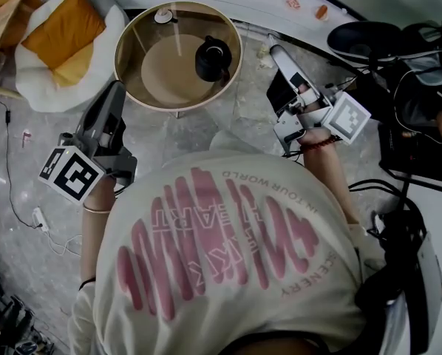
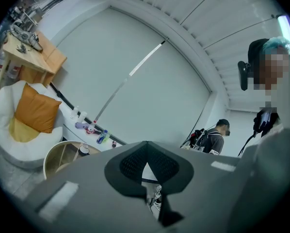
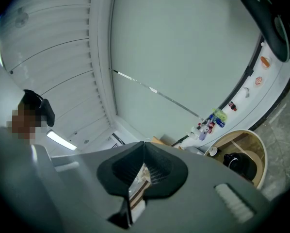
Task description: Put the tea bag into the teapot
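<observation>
The right gripper point(image 1: 276, 50) is clamping the tea bag point(image 3: 137, 188), not yet over the teapot point(image 1: 212, 58) by the round table's point(image 1: 122, 39) right edge, while the left gripper point(image 1: 116, 89) is hanging clenched and empty.

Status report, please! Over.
Left hand-held gripper shut, empty. Right hand-held gripper shut on tea bag. Teapot on table ahead, nothing in the way.

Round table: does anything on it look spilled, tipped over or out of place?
Nothing stands out. The black teapot stands upright on the round table, and a small cup sits near its far rim. No spill shows.
</observation>
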`<state>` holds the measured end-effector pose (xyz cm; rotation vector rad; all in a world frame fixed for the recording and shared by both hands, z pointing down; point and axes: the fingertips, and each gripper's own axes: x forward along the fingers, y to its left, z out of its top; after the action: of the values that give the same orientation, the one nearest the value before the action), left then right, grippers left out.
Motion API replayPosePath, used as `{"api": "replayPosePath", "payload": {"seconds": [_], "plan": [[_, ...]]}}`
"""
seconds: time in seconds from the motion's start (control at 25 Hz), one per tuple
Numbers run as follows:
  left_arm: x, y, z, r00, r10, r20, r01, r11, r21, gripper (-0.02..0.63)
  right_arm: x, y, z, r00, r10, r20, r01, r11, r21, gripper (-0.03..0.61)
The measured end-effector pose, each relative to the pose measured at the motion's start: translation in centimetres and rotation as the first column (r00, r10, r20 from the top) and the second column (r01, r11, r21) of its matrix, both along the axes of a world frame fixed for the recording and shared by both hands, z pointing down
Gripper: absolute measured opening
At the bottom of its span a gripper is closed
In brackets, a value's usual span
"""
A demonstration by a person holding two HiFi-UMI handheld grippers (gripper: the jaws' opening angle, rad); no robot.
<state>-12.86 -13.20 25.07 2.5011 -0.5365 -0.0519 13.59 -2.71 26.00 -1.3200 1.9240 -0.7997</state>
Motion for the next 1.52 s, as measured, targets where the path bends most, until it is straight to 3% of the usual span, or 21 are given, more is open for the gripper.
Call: {"api": "replayPosePath", "payload": {"seconds": [0.32, 0.76, 1.24, 1.52], "plan": [[4.9, -2.1, 0.9, 0.997, 0.0, 0.077, -0.002, 1.0, 0.021, 0.018, -0.1, -4.9, 0.2, 0.996, -0.067, 0.051, 0.071, 0.995, -0.073, 0.009], [10.6, -6.8, 4.0, 0.985, -0.103, 0.139, 0.104, 0.995, 0.006, 0.018, 1.4, -12.8, 4.1, 0.973, -0.222, 0.065, 0.23, 0.954, -0.192, 0.009], [16.5, -9.8, 6.2, 0.964, -0.209, 0.164, 0.219, 0.975, -0.041, 0.018, 4.0, -18.0, 8.4, 0.927, -0.372, 0.046, 0.368, 0.881, -0.298, 0.009], [16.5, -9.3, 6.1, 0.936, -0.301, 0.18, 0.313, 0.949, -0.038, 0.018, 3.5, -19.2, 9.7, 0.872, -0.486, 0.052, 0.476, 0.818, -0.323, 0.009]]}}
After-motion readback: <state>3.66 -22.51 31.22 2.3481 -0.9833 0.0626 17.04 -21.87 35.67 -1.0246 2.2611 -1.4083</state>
